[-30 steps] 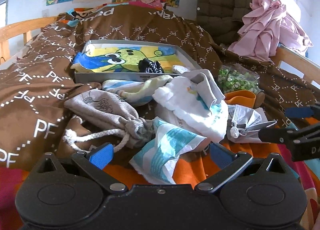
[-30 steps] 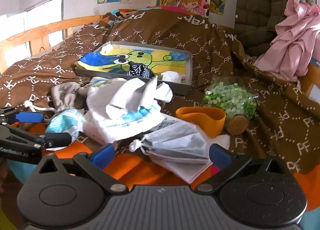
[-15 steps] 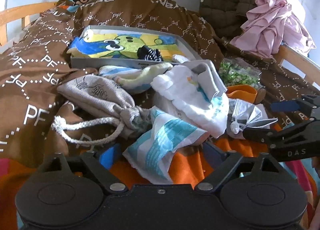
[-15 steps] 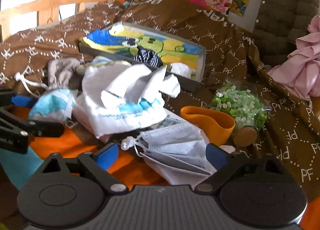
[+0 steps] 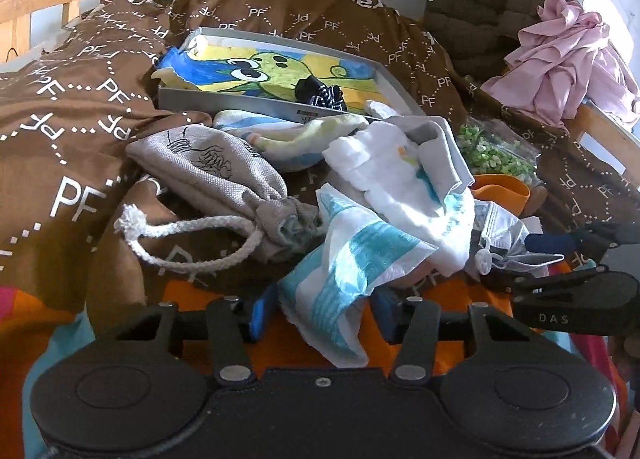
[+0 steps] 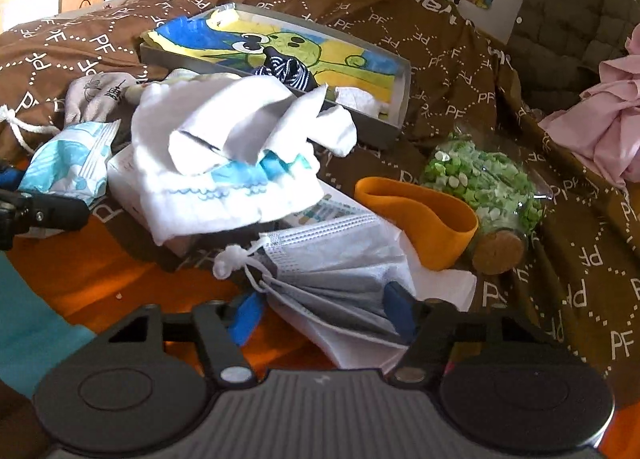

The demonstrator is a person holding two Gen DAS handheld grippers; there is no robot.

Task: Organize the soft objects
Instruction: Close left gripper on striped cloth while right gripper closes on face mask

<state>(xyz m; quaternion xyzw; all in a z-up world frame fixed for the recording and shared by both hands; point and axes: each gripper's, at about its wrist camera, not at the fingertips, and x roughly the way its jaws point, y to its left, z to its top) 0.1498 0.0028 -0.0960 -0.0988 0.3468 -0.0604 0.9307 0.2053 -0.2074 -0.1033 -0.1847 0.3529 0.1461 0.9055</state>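
Both tongs just closing, neither pinching yet. Left tongs (image 5: 320, 313) straddle the striped packet (image 5: 340, 259); right tongs (image 6: 320, 309) straddle the mask (image 6: 332, 267). Both items lie on the bed, short of the tray (image 5: 256, 101). Grasps look imminent.

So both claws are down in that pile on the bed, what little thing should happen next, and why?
Probably finish closing. The left claw straddles the blue-and-white packet and the right claw straddles the grey face mask; both have just been closing, but neither visibly pinches yet. Once gripped, each could be lifted toward the grey tray.
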